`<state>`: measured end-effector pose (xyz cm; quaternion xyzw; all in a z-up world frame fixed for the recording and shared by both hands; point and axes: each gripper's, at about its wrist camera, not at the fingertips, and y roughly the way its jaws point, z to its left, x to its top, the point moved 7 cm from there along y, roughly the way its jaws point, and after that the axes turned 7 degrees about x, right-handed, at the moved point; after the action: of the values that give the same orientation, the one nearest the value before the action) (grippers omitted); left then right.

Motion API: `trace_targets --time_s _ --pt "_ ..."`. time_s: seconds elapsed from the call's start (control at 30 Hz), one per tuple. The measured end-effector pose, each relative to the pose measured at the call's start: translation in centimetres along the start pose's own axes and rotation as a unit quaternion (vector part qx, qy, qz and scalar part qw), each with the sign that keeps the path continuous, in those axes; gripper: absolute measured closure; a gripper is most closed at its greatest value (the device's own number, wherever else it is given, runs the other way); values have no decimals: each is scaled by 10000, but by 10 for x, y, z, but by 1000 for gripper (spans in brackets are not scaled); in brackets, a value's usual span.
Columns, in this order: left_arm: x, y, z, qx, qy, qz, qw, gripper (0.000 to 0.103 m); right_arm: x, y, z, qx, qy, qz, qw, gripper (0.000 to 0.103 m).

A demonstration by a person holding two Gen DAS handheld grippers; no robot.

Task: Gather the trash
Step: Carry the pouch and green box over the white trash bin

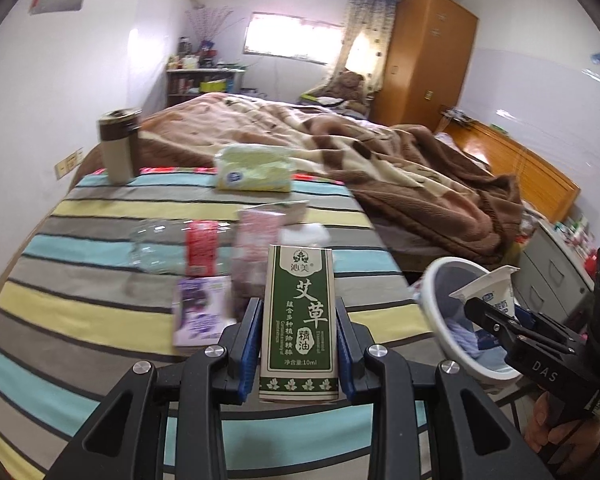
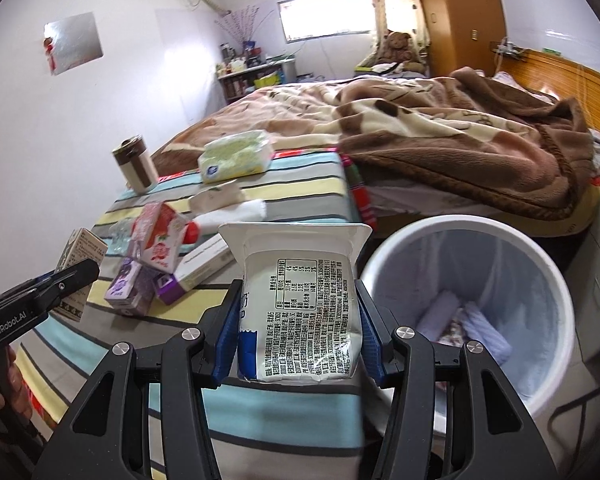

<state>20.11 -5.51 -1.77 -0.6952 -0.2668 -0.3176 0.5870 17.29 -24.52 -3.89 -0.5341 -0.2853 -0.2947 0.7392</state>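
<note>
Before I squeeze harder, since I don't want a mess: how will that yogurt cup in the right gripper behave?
The yogurt cup looks thin-walled and its label is wrinkled, so it will likely crumple. Its top is open, so it is probably light. Any residue could drip when tilted over the bin.

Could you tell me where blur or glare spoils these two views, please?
Left wrist view: the clear plastic bottle and the purple carton are smeared, while the green-and-white box in the left gripper is sharp. Both views: the window is blown out. Right wrist view: the white printed pouch reads crisply.
</note>
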Motion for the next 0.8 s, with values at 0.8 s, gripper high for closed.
trace_targets --time_s 0.8 --pt "-19 37 -186 -1201 1052 415 9863 70 -14 -28 -115 -858 698 31 9939 50"
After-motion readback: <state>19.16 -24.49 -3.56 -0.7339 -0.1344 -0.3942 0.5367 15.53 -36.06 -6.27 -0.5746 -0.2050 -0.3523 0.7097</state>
